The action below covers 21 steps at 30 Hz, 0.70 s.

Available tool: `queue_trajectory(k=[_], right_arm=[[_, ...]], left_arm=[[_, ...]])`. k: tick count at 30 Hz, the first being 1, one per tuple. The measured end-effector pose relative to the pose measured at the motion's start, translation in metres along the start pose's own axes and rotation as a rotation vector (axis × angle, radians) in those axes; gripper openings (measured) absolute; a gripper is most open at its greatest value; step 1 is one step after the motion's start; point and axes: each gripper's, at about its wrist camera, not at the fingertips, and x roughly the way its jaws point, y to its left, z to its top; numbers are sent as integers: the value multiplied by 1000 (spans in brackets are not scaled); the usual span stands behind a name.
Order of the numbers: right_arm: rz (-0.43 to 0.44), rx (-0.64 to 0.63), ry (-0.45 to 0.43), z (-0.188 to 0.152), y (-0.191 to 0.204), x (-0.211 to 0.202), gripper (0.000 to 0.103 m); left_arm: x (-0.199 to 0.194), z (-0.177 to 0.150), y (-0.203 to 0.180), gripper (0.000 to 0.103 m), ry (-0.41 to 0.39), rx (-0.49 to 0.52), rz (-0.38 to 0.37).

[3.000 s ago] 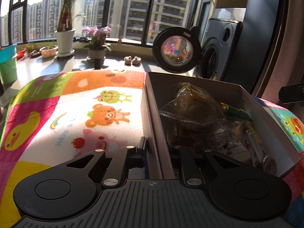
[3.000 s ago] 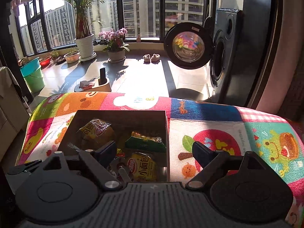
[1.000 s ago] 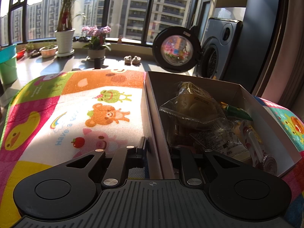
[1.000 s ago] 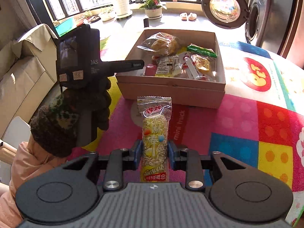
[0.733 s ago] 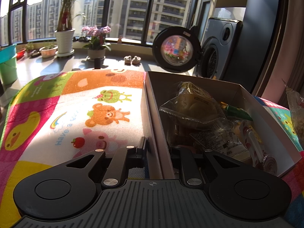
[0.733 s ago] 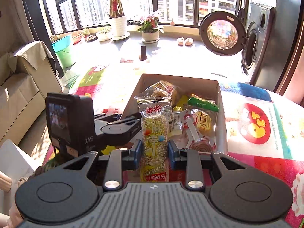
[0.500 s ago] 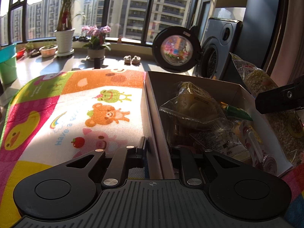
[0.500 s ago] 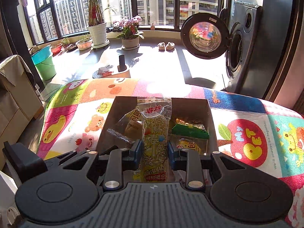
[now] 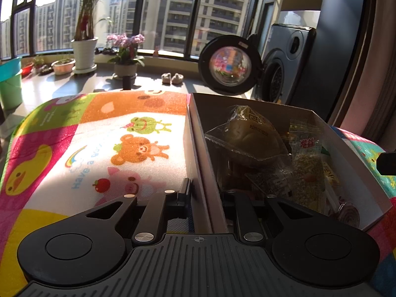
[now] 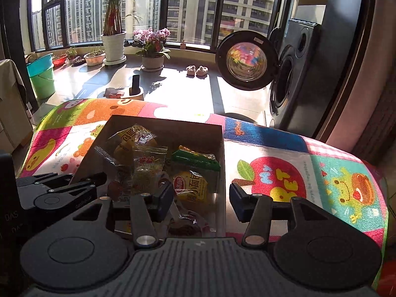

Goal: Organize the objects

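Grain-snack packet (image 10: 148, 170), red-labelled: released since half a second ago, now lying in cardboard box (image 10: 163, 126). Right gripper (image 10: 201, 199): jaws wide, empty. Left gripper (image 9: 205, 194): clamped on box's side wall. Yellow packet (image 10: 190, 186) reads "小面包". Mat (image 10: 284, 180) reads "MY PET".

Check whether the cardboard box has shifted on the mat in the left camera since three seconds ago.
No. The cardboard box sits where it did: its left wall lines up the same beside the bear print on the mat, clamped by the left tool.
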Motion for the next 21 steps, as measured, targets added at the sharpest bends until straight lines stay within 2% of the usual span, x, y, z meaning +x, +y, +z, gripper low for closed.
queue_trajectory(k=[2, 3, 5, 7, 9, 12, 15, 16, 18, 20, 21], right_arm=[[49, -24, -44, -21, -10, -19, 54], [60, -56, -74, -33, -12, -27, 64], [67, -123, -112, -53, -12, -33, 76], [75, -169, -109, -68, -10, -23, 76], [78, -161, -108, -76, -13, -5, 76], [70, -94, -119, -77, -27, 18, 76], [75, -7, -125, -75, -56, 37, 78], [50, 10, -136, -74, -66, 43, 78], [22, 45, -152, -71, -82, 50, 78], [35, 118, -163, -71, -101, 54, 78], [42, 144, -169, -73, -107, 54, 78]], left_arm=[[-2, 0, -1, 18, 0, -2, -3], [-3, -1, -1, 18, 0, -2, -5], [-4, 0, -2, 18, 4, -7, -4], [-3, 1, -4, 18, 13, -10, 8], [-1, 4, -11, 18, 22, 17, 39], [8, 9, -34, 17, 44, 96, 78], [28, 21, -67, 17, 85, 159, 80], [36, 24, -81, 17, 88, 187, 78], [55, 31, -105, 19, 79, 230, 61], [68, 35, -118, 18, 55, 256, 64], [74, 38, -121, 24, 54, 258, 93]])
